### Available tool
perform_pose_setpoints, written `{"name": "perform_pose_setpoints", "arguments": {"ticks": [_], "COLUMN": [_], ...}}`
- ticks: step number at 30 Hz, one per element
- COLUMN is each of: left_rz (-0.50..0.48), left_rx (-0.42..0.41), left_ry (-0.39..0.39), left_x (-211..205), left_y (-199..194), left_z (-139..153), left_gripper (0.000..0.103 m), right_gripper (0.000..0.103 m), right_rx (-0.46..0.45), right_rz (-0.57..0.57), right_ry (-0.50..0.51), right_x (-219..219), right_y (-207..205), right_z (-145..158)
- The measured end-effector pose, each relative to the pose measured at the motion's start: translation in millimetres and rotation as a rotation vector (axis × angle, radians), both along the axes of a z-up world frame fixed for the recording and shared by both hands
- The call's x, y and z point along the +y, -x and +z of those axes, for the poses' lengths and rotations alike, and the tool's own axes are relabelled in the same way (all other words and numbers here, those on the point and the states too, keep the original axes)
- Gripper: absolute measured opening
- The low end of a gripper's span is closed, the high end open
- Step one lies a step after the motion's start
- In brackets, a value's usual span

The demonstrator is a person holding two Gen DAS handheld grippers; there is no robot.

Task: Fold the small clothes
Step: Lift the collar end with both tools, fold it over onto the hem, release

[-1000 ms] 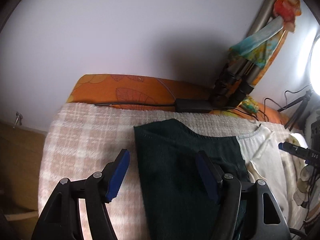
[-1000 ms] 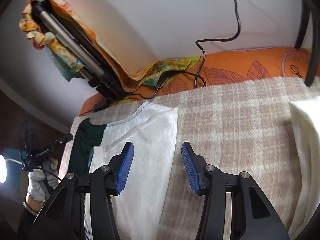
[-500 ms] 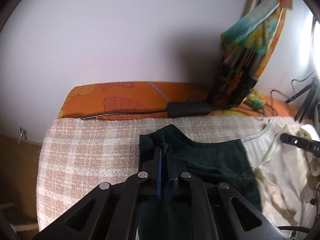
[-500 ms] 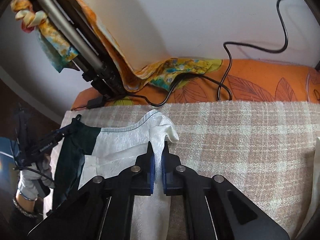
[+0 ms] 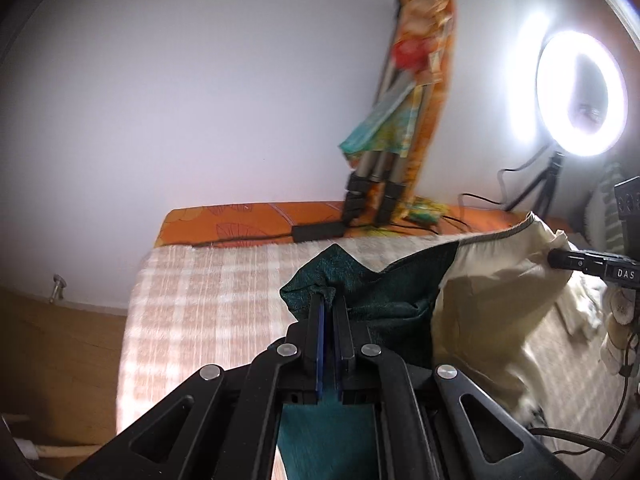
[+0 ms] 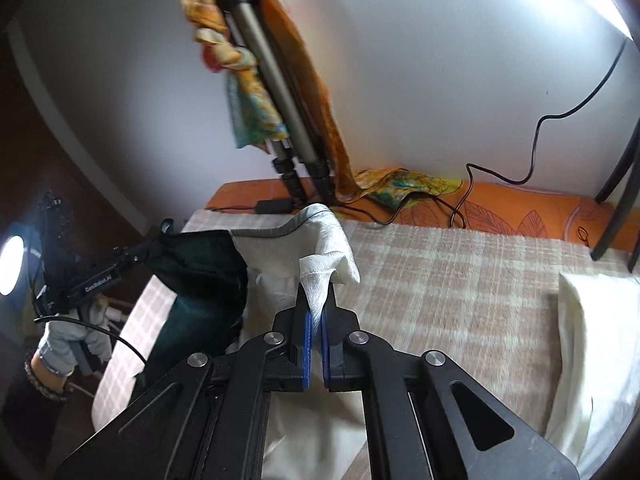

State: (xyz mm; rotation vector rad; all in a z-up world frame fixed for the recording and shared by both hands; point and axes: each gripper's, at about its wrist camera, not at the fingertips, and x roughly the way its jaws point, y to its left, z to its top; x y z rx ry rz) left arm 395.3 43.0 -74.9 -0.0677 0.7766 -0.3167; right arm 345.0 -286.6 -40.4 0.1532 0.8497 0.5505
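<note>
A small garment, half dark green (image 5: 384, 284) and half cream (image 5: 488, 296), hangs lifted above the checked blanket (image 5: 208, 288). My left gripper (image 5: 329, 300) is shut on its green corner. My right gripper (image 6: 315, 296) is shut on its cream corner (image 6: 324, 268). In the right wrist view the green half (image 6: 200, 264) sags at the left, with the left gripper (image 6: 160, 229) pinching its far corner. The right gripper (image 5: 554, 258) shows at the right edge of the left wrist view, holding the cream corner.
A tripod draped in a colourful cloth (image 5: 400, 120) leans on the wall behind an orange cushion (image 5: 256, 220). Cables and a power brick (image 5: 320, 231) lie there. A ring light (image 5: 580, 92) glows at right. A folded cream cloth (image 6: 596, 344) lies on the blanket's right side.
Both grippers shut on the garment's far corners, then rose, lifting that edge off the blanket so it hangs between them.
</note>
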Motion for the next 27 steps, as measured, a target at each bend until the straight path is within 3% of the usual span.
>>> {"name": "perform_pose_setpoints", "arguments": {"ticks": [8, 18, 21, 24, 27], "left_rz": [-0.033, -0.054, -0.07, -0.091, -0.081], "left_rx": [-0.022, 0.039, 0.062, 0.067, 0.069], "left_ry": [-0.027, -0.114, -0.142, -0.163, -0.148], "left_x": [0.8, 1.7, 3.8, 9.5, 22.1], "left_y": [101.7, 202.6, 228.3, 250.7, 268.6], "left_z": [15.6, -32.9, -43.3, -46.4, -42.4], "left_gripper": [0.0, 0.0, 0.007, 0.026, 0.027], "right_gripper": [0.003, 0.003, 0.003, 0.004, 0.007], "right_rx": [-0.038, -0.052, -0.088, -0.117, -0.101], "right_rz": [0.057, 0.108, 0.117, 0.142, 0.181], "right_ry": [0.018, 0.131, 0.204, 0.3, 0.323], "right_x": [-0.8, 5.9, 8.8, 11.1, 4.1], "right_y": [103.3, 211.4, 231.5, 248.2, 261.4], "right_z": [15.3, -27.9, -38.9, -48.9, -54.6]}}
